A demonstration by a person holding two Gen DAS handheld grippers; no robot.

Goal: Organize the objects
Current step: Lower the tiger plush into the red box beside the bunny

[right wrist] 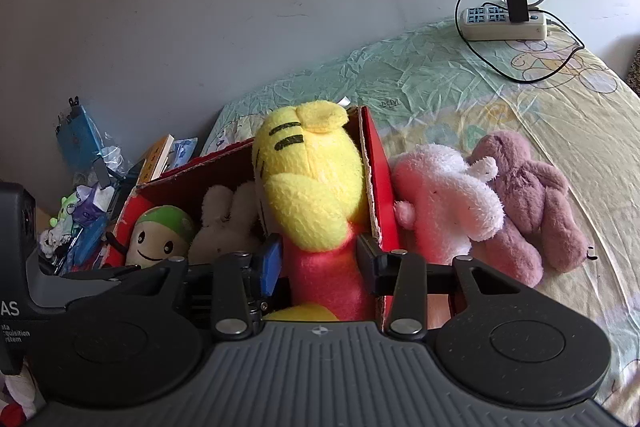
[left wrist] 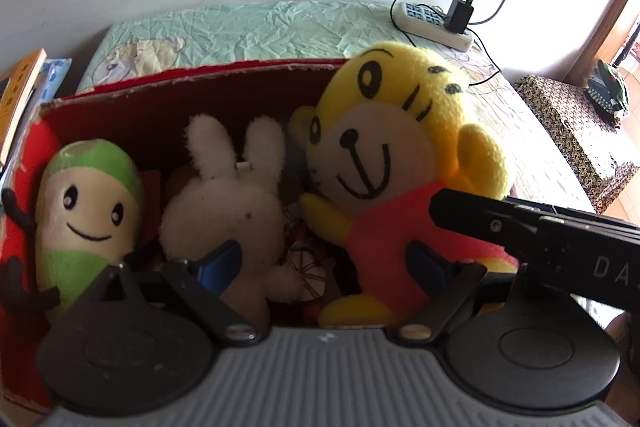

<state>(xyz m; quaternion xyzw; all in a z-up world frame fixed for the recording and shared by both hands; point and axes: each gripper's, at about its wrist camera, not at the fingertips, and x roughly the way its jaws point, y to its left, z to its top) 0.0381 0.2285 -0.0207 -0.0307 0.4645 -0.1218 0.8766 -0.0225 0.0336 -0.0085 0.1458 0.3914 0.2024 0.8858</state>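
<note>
Yellow tiger plush (right wrist: 312, 183), red shirt, stands upright in the right end of the red cardboard box (left wrist: 168, 107), head above the rim; in the left wrist view it fills the 2 to 4 o'clock part of the box. Right gripper (right wrist: 318, 261) has its two fingers on either side of the tiger's red torso, blue pad at the left flank, dark pad at the right, both against the fabric: clamped on the plush. Left gripper (left wrist: 328, 263) has its fingers spread wide, one blue pad in front of the white rabbit plush (left wrist: 228, 199), the other against the tiger's shirt; nothing pinched between them. White rabbit sits mid-box, ears up, touching the tiger at its 3 o'clock. Green-and-cream smiling plush (left wrist: 86, 211) leans at the box's left end, 9 o'clock from the rabbit. Outside the box, just beyond its right wall in the right wrist view, a pink-and-white plush (right wrist: 444, 203) lies against the cardboard, with a mauve plush (right wrist: 532, 203) touching it at 3 o'clock. All rest on a bed with a pale green and yellow cartoon sheet (right wrist: 480, 95). White power strip (right wrist: 504, 23) with a black adapter and cable at 1 o'clock near the wall. Books and clutter (right wrist: 100, 187) at 9 o'clock beside the box.
</note>
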